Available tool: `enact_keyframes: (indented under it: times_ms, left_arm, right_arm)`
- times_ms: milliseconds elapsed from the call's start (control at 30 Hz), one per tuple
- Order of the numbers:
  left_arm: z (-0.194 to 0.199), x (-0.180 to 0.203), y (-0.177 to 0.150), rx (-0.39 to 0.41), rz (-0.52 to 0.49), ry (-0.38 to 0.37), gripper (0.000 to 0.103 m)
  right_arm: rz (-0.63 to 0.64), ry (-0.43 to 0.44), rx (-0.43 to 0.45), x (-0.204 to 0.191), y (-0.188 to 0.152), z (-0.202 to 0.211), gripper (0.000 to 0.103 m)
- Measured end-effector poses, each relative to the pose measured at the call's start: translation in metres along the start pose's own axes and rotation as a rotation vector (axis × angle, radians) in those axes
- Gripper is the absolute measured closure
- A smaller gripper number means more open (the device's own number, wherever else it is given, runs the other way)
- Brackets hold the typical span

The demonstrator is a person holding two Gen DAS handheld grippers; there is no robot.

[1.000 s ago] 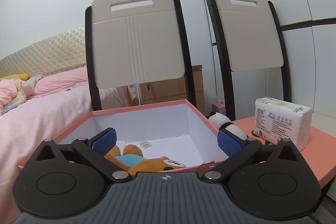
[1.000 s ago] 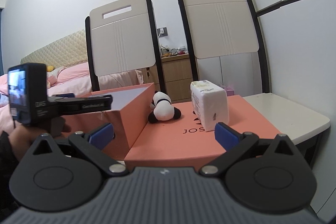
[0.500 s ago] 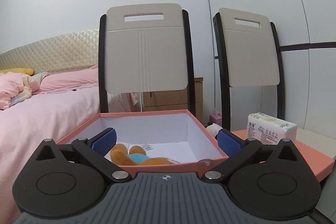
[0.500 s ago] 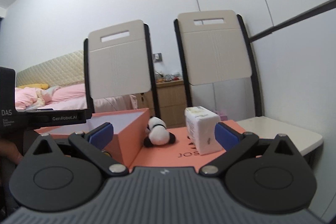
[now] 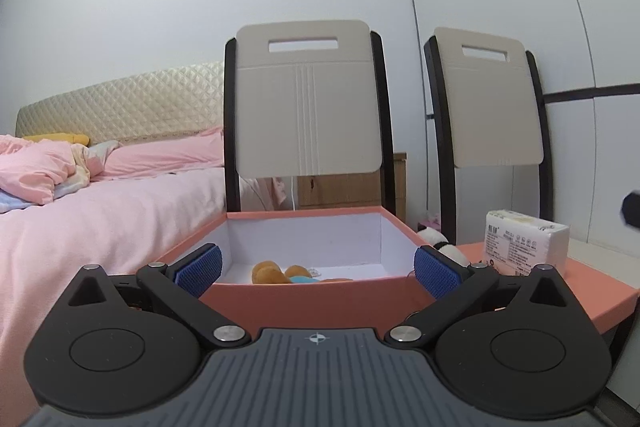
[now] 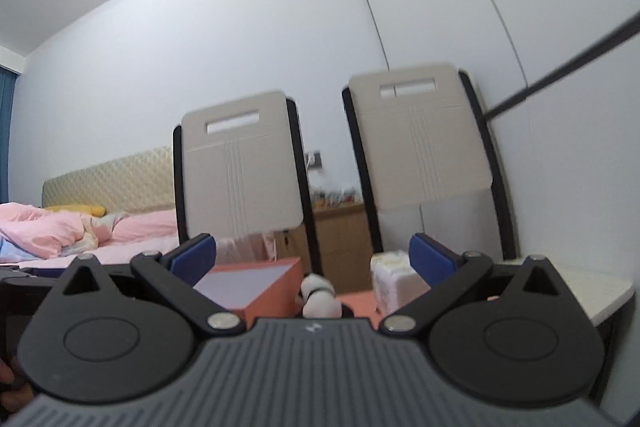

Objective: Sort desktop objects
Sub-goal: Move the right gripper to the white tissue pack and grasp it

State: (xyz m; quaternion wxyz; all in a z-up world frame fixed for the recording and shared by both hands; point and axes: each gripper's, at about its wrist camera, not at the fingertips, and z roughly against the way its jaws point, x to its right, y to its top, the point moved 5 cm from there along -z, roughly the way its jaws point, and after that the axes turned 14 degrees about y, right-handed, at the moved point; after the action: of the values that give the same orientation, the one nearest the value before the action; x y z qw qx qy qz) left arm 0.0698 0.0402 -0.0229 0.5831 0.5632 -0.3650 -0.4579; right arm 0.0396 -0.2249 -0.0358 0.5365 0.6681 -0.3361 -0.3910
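Both tools, left tool (image 5: 316,269) and right tool (image 6: 312,259), are held wide apart, empty; an orange plush toy (image 5: 276,273) is seen inside the salmon-pink cardboard box (image 5: 312,301) just ahead of the left one.

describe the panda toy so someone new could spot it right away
Find the open salmon box in front of the two chairs. Just off its right wall, on the flat salmon lid, lies the panda plush. It is black and white; the tissue pack beside it is plain and blocky.

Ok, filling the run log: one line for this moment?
left gripper: open | right gripper: open | orange plush: in box | panda: outside
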Motion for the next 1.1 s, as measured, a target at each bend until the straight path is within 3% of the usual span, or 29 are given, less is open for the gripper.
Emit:
enact_keyframes:
  times_ms: [233, 467, 833, 1100]
  left_arm:
    - [-0.001, -0.011, -0.002, -0.016, 0.021, 0.007, 0.0]
    - [0.0, -0.02, 0.0, -0.012, 0.046, 0.027, 0.0]
    - [-0.004, -0.023, -0.001, -0.019, 0.05, 0.038, 0.0]
    - [-0.006, -0.017, -0.006, -0.032, 0.017, 0.023, 0.0]
  right_arm:
    - [0.03, 0.023, -0.169, 0.002, -0.006, -0.028, 0.0]
    - [0.039, 0.051, -0.228, 0.029, 0.015, -0.08, 0.0]
    - [0.09, -0.053, -0.329, 0.102, -0.007, -0.174, 0.0]
    - [0.016, -0.109, -0.402, 0.132, -0.035, -0.188, 0.001]
